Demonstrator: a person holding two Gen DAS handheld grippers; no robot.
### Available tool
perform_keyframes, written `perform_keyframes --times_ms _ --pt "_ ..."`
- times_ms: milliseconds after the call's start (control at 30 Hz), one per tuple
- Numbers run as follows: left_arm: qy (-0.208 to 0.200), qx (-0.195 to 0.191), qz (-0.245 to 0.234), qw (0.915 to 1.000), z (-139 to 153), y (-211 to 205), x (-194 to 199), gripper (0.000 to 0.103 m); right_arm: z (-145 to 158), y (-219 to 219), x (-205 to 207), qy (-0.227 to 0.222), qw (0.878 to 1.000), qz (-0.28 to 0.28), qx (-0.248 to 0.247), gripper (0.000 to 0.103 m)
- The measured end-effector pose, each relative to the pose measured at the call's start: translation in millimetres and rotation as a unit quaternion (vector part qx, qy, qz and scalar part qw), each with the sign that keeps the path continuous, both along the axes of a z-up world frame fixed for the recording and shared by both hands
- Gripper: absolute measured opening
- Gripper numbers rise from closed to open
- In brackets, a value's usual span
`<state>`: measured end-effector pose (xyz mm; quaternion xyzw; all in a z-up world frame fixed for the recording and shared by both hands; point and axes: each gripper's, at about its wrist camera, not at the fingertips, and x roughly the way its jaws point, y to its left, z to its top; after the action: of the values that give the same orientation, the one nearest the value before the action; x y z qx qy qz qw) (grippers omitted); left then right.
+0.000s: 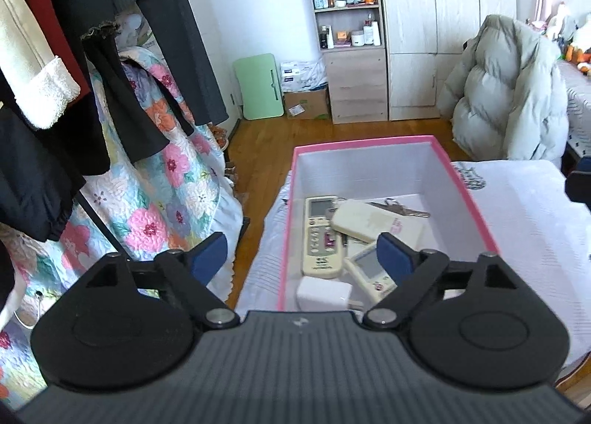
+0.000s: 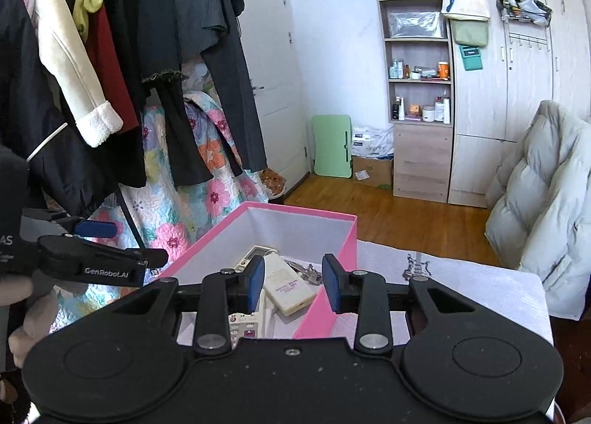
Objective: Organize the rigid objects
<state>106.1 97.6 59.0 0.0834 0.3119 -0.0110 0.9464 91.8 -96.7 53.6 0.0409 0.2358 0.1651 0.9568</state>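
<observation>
A pink box (image 1: 476, 202) with a white inside stands on the white cloth-covered table (image 1: 532, 224). In it lie a cream remote (image 1: 319, 235), a cream power bank (image 1: 373, 220), keys (image 1: 402, 209), a small screen remote (image 1: 371, 268) and a white charger (image 1: 323, 294). My left gripper (image 1: 303, 257) is open and empty above the box's near end. My right gripper (image 2: 293, 285) is open and empty, above the box (image 2: 332, 309) and its power bank (image 2: 290, 289). The left gripper also shows at the left of the right wrist view (image 2: 92, 257).
A rack of hanging clothes (image 2: 110, 73) and a floral quilt (image 1: 155, 194) stand left of the table. A shelf unit (image 2: 419, 91), a wardrobe (image 2: 517, 109) and a grey puffer coat (image 1: 509, 91) are beyond, across a wooden floor (image 2: 388, 217).
</observation>
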Motion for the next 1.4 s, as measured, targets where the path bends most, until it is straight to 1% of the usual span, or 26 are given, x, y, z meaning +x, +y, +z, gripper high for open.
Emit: perform_keyframes --times_ms 133,267,300,333,367,500,633,700,733,800,833,900,933,967,1033,1067,1233,1400 --pt "0.003 -0.022 -0.001 0.9997 -0.5 -6.2 -14.1 0.099 2.0 -3.2 -13.5 -0.005 1.0 -0.008 -0.004 0.039" --pt "0.023 -0.038 0.0 0.999 -1.8 -13.8 -25.5 0.1 1.9 -8.7 -28.8 -0.009 1.0 -0.019 -0.002 0.04" --pt "0.026 -0.038 0.0 0.9989 -2.5 -15.8 -29.0 0.101 1.4 -10.0 -32.4 -0.01 1.0 -0.019 -0.003 0.042" --pt "0.03 -0.036 0.001 0.9989 -2.8 -18.0 -32.3 0.101 1.0 -11.3 -35.3 -0.009 1.0 -0.021 -0.003 0.05" --pt "0.034 -0.033 0.003 0.9989 -3.3 -20.6 -35.4 0.101 0.5 -11.9 -37.3 -0.008 1.0 -0.024 -0.004 0.055" --pt "0.052 -0.028 0.012 0.9982 -4.7 -27.7 -45.8 0.101 -1.4 -16.0 -44.6 -0.001 0.999 -0.035 -0.007 0.055" --pt "0.052 -0.043 0.015 0.9976 -4.0 -29.1 -58.9 0.101 -3.9 -23.2 -51.3 0.003 0.999 -0.047 -0.011 0.057" --pt "0.05 -0.048 0.021 0.9974 -4.1 -30.0 -64.6 0.101 -6.4 -26.9 -53.6 0.007 0.999 -0.048 -0.011 0.068" --pt "0.048 -0.05 0.024 0.9973 -4.2 -30.4 -66.6 0.101 -7.4 -28.5 -54.8 0.005 0.999 -0.052 -0.013 0.071" --pt "0.045 -0.05 0.026 0.9974 -5.0 -32.9 -70.6 0.101 -9.2 -31.9 -56.9 0.003 0.998 -0.057 -0.017 0.072" --pt "0.044 -0.048 0.026 0.9975 -5.4 -34.3 -72.1 0.101 -10.2 -33.9 -57.7 0.0 0.998 -0.059 -0.02 0.075" --pt "0.042 -0.044 0.026 0.9978 -6.3 -37.0 -74.5 0.101 -11.6 -39.1 -61.8 -0.01 0.998 -0.062 -0.022 0.086" --pt "0.04 -0.042 0.028 0.9979 -6.8 -37.9 -76.0 0.101 -12.2 -41.2 -64.1 -0.016 0.998 -0.062 -0.024 0.094" --pt "0.037 -0.04 0.031 0.998 -7.5 -38.9 -77.4 0.101 -12.4 -42.5 -66.3 -0.022 0.998 -0.062 -0.026 0.096" --pt "0.038 -0.035 0.035 0.9981 -9.4 -40.0 -77.7 0.101 -12.1 -45.1 -71.4 -0.029 0.998 -0.057 -0.025 0.097" --pt "0.042 -0.034 0.034 0.998 -10.8 -40.7 -77.8 0.101 -12.3 -46.6 -73.4 -0.028 0.998 -0.054 -0.02 0.1" --pt "0.051 -0.031 0.036 0.9976 -18.2 -44.0 -82.8 0.101 -19.0 -46.3 -82.6 0.001 0.998 -0.064 -0.018 0.101" --pt "0.052 -0.025 0.026 0.998 -27.9 -51.2 -90.3 0.101 -30.3 -55.1 -87.4 0.026 0.997 -0.077 0.003 0.101"
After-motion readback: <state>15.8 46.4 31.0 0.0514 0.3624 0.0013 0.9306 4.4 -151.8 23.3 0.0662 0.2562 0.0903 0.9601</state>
